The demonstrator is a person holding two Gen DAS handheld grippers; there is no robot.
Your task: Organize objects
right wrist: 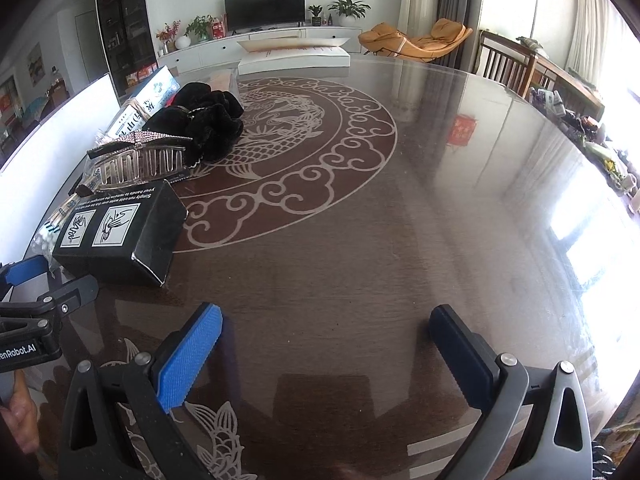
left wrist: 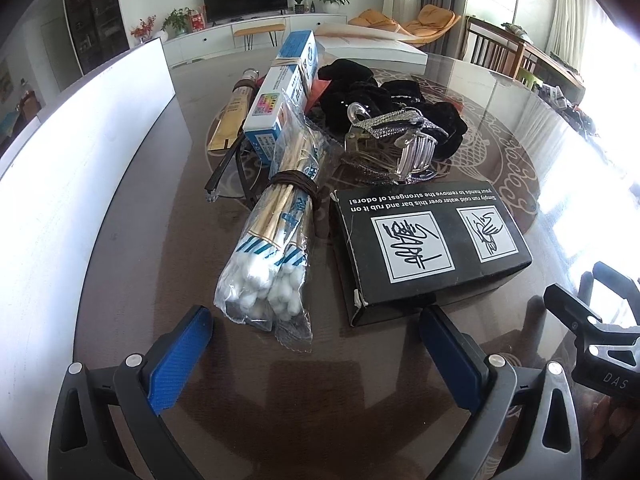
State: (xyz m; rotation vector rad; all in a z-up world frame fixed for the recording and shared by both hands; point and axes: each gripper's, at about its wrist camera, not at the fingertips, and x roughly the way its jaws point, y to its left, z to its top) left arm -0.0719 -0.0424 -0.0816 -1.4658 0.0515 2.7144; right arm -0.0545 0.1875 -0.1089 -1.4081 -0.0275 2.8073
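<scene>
Lying just ahead of the left gripper (left wrist: 316, 344), between its spread blue-padded fingers (left wrist: 180, 360) and slightly left of centre: a clear plastic bag of wooden-stick cotton swabs (left wrist: 276, 240), bound at the middle with a dark brown elastic band (left wrist: 296, 184). Gaping wide, holding nothing, hovering low over the glossy dark brown glass-topped round table (right wrist: 400, 240). Sitting just right of the swab bag, close to the right-hand finger: a black cardboard box with white printed panels (left wrist: 432, 252), one corner nearly touching that pad. Resting farther back: a clear plastic hair claw with rhinestone trim (left wrist: 400, 144) against a heap of black velvet scrunchies (left wrist: 380, 96), and a long blue-and-white carton (left wrist: 284, 92) overlapping the far end of the swab bag.

Hanging well to the right, over bare tabletop: the right gripper (right wrist: 324, 352), likewise spread wide and empty, with the whole cluster off to its left.

Stretching beneath everything: the table's pale fish-and-cloud medallion pattern (right wrist: 304, 140). Standing along the left edge: a white panel (left wrist: 80, 160). Showing beyond: a living room with a black television (right wrist: 264, 4) on a white cabinet, potted plants, an orange lounge chair (right wrist: 416, 40).

Running lengthwise away from the left gripper, leaning slightly rightward toward the far end: the swab bag, cotton tips pointing at the gripper.
</scene>
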